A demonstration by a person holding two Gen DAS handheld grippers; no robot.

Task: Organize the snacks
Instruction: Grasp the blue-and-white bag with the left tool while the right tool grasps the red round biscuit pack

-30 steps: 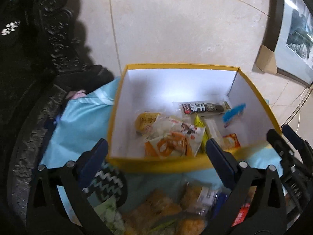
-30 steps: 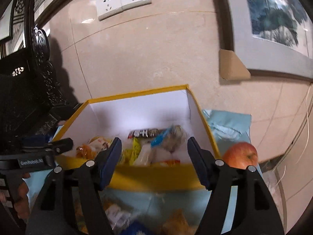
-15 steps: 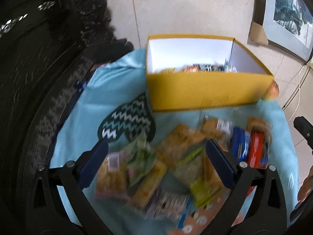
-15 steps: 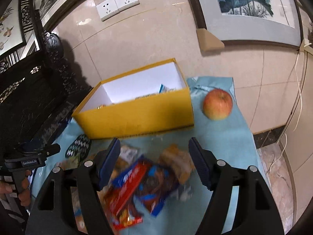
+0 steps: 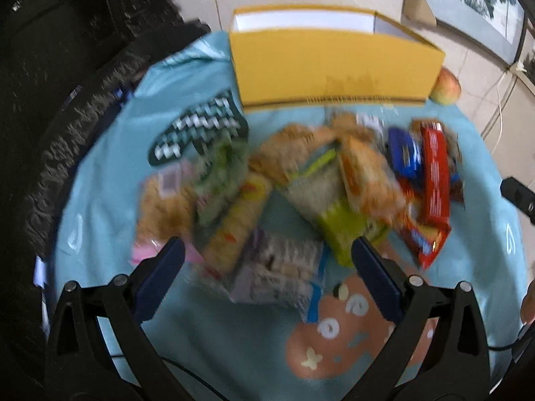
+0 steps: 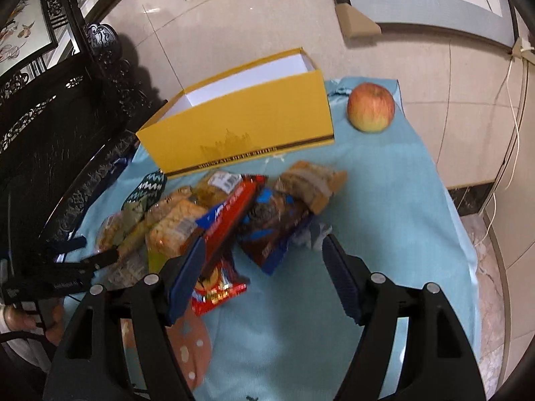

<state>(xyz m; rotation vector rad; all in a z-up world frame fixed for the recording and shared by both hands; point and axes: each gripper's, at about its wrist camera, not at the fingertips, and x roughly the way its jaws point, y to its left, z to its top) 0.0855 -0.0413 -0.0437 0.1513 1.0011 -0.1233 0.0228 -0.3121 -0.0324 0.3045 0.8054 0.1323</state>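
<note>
Yellow box (image 6: pixel 240 123) stands beyond the snack pile (image 5: pixel 301 187) — both the left gripper (image 5: pixel 267 260) and right gripper (image 6: pixel 264 257) hang released, empty, just above it — apple (image 6: pixel 370 107) far right.

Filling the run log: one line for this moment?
left gripper: open | right gripper: open | snack pile: on cloth | yellow cardboard box: behind

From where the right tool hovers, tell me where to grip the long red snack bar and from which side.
Grip the long red snack bar across its narrow width, near its middle, coming from above. It lies on top of the pile, slanting toward the yellow box, so turn the open right tool crosswise to it.
</note>
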